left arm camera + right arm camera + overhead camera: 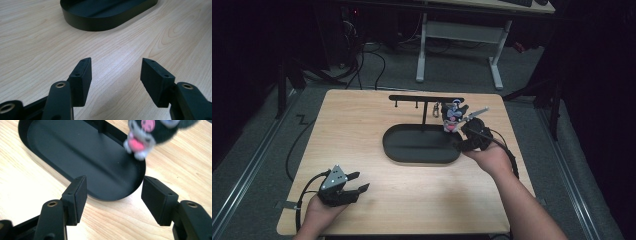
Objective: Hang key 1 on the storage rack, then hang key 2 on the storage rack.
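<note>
We see a light wooden table (377, 150) with a black oval metal tray (419, 145) near its middle; from the tray rises a thin black post carrying a horizontal black hanger bar (426, 98) with small pegs beneath it. At the right end of that bar hangs a small black, grey and pink plush keychain figure (453, 117), just above the tray's right end, with a silvery clasp (436, 109) beside it on the bar. Our right gripper (460, 142) sits at the tray's right end, just below the figure, held in a hand (490, 157) that comes in from the lower right. In the right gripper view its jaws stand spread apart with nothing between them, the tray's rounded end lies just beyond them, and the plush figure (146, 135) hangs blurred at the upper right, apart from both pads. Our left gripper (356, 182) rests low at the near left of the table, well apart from the tray, held by the other hand (319, 212). In the left gripper view its jaws are likewise spread and hold nothing, with bare wood between them and the tray's wall (105, 22) farther ahead.
</note>
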Motion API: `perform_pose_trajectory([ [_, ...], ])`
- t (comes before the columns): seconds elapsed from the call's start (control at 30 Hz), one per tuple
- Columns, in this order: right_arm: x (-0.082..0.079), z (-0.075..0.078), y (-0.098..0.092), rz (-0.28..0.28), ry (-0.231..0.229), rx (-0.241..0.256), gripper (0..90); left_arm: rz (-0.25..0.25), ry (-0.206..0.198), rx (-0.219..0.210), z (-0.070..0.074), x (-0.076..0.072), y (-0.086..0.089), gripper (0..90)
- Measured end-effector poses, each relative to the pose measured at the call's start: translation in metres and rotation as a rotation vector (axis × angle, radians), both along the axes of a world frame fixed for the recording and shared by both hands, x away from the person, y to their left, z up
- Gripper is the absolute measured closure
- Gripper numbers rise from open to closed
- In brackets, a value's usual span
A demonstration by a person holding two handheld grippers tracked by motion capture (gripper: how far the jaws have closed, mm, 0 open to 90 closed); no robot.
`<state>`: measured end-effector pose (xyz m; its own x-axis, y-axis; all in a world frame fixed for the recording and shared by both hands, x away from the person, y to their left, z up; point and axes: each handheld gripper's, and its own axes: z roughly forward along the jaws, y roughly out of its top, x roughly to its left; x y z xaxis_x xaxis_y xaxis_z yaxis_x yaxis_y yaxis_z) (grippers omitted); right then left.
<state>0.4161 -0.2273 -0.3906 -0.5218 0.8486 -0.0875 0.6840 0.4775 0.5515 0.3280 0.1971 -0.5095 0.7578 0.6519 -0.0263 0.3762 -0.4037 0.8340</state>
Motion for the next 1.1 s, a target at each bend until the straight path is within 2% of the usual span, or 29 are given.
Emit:
perform_pose_trajectory([
  [0.2,-0.032,-0.027,-0.009,0.006,-0.116,0.019,38.7,-0.002,0.003,0.001,0.0,-0.001,-0.001,42.9],
  [0.33,-0.051,-0.047,-0.017,-0.016,-0.171,0.079,37.8,-0.001,0.005,0.004,-0.001,-0.002,-0.002,42.8],
  [0.4,-0.059,-0.058,-0.023,-0.023,-0.214,0.104,36.3,-0.002,0.007,0.002,-0.001,-0.003,-0.002,42.7],
  [0.57,-0.075,-0.084,-0.036,-0.059,-0.248,0.193,29.4,-0.007,0.001,0.003,-0.002,-0.004,-0.004,42.3],
  [0.63,-0.081,-0.093,-0.039,-0.071,-0.264,0.208,26.7,-0.008,-0.001,0.004,-0.003,-0.005,-0.004,41.9],
  [0.8,-0.095,-0.115,-0.046,-0.082,-0.301,0.22,18.4,-0.011,0.005,0.009,-0.005,-0.006,-0.006,41.7],
  [0.87,-0.102,-0.123,-0.048,-0.09,-0.341,0.206,16.2,-0.01,0.012,0.014,-0.006,-0.006,-0.007,41.7],
  [0.93,-0.111,-0.127,-0.054,-0.105,-0.387,0.222,16.1,-0.009,0.015,0.017,-0.007,-0.006,-0.008,41.6],
  [1.03,-0.115,-0.126,-0.065,-0.134,-0.389,0.263,15.1,-0.008,0.01,0.018,-0.007,-0.006,-0.01,41.5],
  [1.1,-0.116,-0.128,-0.07,-0.15,-0.394,0.262,15.2,-0.006,0.003,0.009,-0.006,-0.006,-0.011,41.5],
])
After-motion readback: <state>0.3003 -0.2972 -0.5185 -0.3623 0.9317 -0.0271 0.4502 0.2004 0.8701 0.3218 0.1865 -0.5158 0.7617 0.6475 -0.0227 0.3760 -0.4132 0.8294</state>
